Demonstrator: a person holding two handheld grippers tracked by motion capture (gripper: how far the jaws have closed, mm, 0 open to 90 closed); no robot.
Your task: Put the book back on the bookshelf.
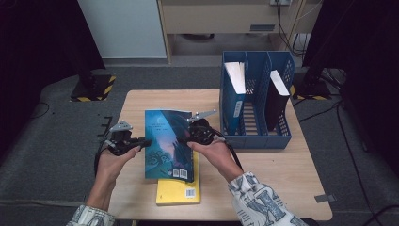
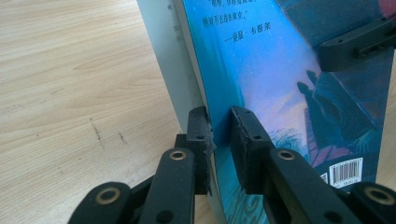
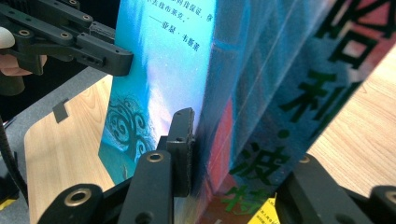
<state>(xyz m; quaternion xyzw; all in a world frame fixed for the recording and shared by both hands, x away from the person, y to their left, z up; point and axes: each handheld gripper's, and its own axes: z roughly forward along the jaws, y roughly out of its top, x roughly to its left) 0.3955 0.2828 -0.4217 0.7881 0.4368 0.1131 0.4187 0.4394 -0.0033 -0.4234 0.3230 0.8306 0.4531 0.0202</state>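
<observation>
- Left of centre in the high view: left gripper [image 1: 141,142] clamping the left edge of the blue book [image 1: 168,143], jaws narrowed onto it, hand [image 1: 113,160] coming in from the bottom edge.
- Left gripper view: black pads [image 2: 200,135] pinching the blue cover and pages at lower centre, bare wooden table [image 2: 70,93] filling the left half.
- Centre of the high view: blue book being held tilted above the table, covering the upper part of the yellow book [image 1: 179,190] lying flat at lower centre.
- Right of centre: right gripper [image 1: 186,139] gripping the book's spine side, jaws spread across its thickness.
- Right gripper view: spine with large printed characters wedged between the jaws at centre.
- Upper right of the high view: blue file rack [image 1: 256,99] standing on the table, holding a white-edged book [image 1: 235,77] and a dark book [image 1: 278,84] upright.
</observation>
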